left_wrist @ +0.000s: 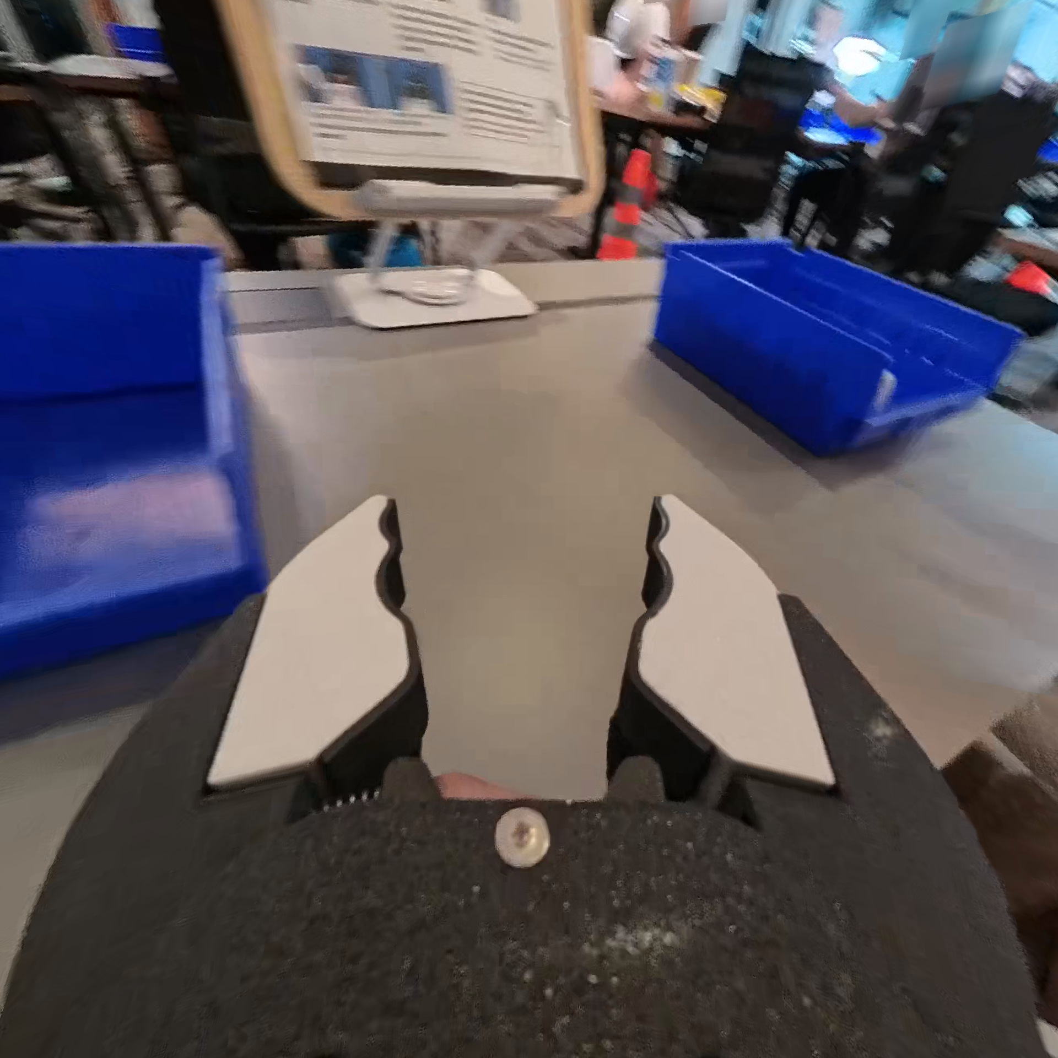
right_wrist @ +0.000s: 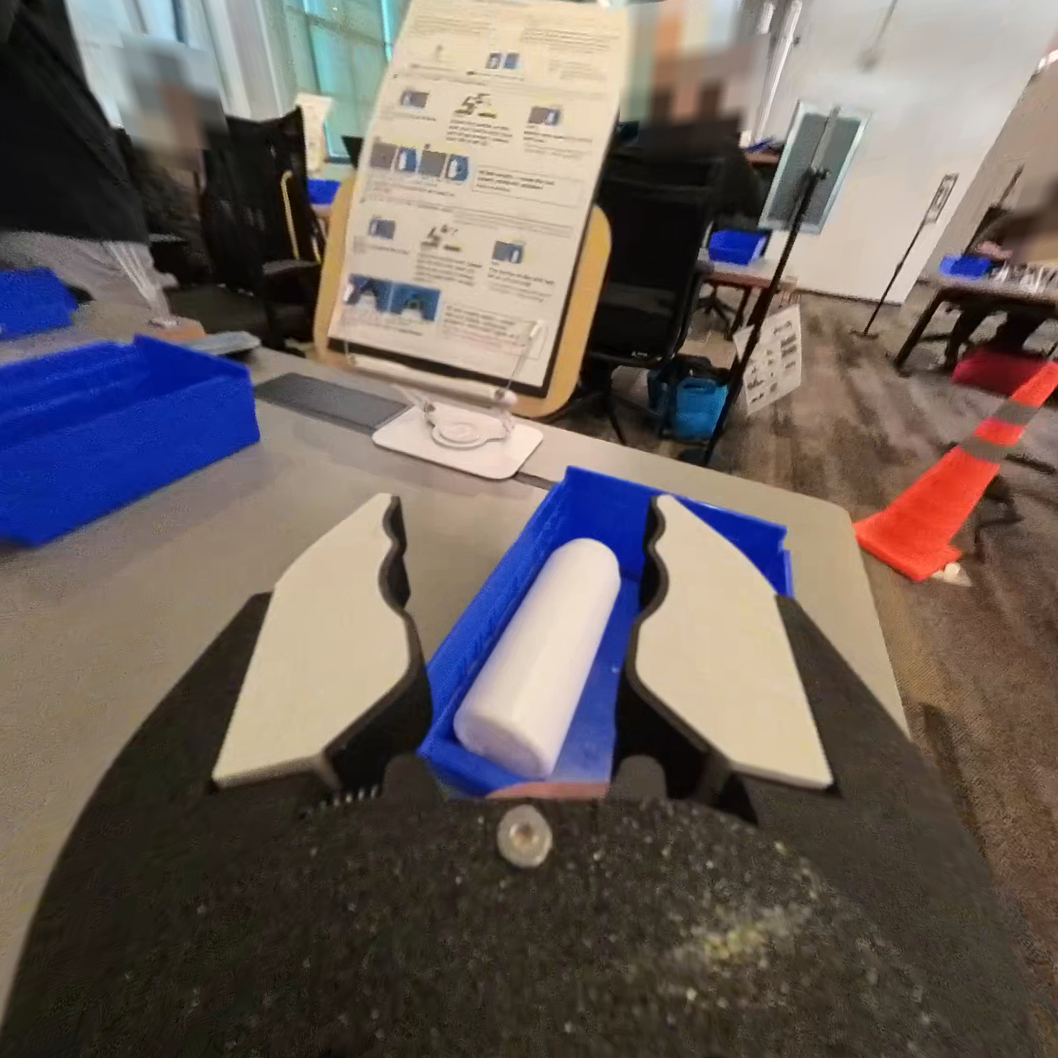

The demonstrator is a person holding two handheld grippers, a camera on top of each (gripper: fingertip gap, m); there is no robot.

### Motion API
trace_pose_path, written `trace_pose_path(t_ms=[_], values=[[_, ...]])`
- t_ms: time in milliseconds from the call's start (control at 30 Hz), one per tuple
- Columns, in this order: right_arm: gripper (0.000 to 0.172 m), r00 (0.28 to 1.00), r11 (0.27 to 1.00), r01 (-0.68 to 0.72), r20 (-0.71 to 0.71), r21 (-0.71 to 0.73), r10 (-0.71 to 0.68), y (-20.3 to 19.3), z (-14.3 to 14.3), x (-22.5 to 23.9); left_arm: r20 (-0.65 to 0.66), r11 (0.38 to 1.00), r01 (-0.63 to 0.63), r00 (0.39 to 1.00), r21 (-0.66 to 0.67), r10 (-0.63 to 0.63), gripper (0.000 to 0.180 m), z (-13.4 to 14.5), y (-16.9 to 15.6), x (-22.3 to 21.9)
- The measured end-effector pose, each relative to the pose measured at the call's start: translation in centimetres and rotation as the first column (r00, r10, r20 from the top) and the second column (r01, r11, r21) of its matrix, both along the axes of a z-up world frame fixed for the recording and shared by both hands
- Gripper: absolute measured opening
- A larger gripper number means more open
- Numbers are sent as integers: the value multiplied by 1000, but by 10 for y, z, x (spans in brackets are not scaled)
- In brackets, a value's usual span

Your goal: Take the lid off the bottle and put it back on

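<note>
White bottle [right_wrist: 541,652], lid end indistinct, in blue bin [right_wrist: 486,618].

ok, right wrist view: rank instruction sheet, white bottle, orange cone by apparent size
1. Instruction sheet, largest.
2. White bottle and orange cone look about alike; the bottle is far nearer the camera, so true sizes are unsure.

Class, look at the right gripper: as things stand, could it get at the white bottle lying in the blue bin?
Probably yes. The right gripper is open and hovers above the white bottle, which lies uncovered in the blue bin; the narrow bin walls may crowd the fingers.
</note>
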State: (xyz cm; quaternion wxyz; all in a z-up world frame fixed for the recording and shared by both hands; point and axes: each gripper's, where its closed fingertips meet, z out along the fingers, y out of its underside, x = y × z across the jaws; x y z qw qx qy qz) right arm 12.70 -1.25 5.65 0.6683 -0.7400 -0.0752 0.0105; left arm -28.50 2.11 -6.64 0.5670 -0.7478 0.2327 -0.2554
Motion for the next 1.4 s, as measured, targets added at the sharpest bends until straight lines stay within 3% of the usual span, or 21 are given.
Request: trace_pose_path(t_ms=[167, 267, 333, 467, 767, 1167, 1400], values=[[75, 995, 995, 86, 45, -46, -84, -67, -119, -24, 17, 968, -247, 969, -45, 248, 77, -21, 12, -81], [73, 986, 983, 162, -27, -84, -165, -88, -164, -16, 16, 959, -277, 960, -56, 278, 77, -23, 20, -98], [71, 990, 984, 141, -10, -107, -142, -91, -160, -15, -8, 962, -269, 963, -34, 269, 76, -26, 25, -101], [62, 974, 974, 224, 36, -36, -222, -91, -153, 3, -167, 962, -268, 948, 45, 272, 77, -38, 34, -103], [53, 975, 976, 214, 74, -42, -210, -88, -159, -7, -131, 957, -289, 948, 28, 290, 76, -36, 31, -117], [48, 976, 976, 211, 61, -59, -207, -89, -162, -8, -207, 963, -268, 941, 25, 267, 76, -50, 31, -109], [48, 972, 972, 225, 85, -66, -220, -91, -161, -5, -235, 981, -191, 954, -8, 184, 74, -60, 28, -95]])
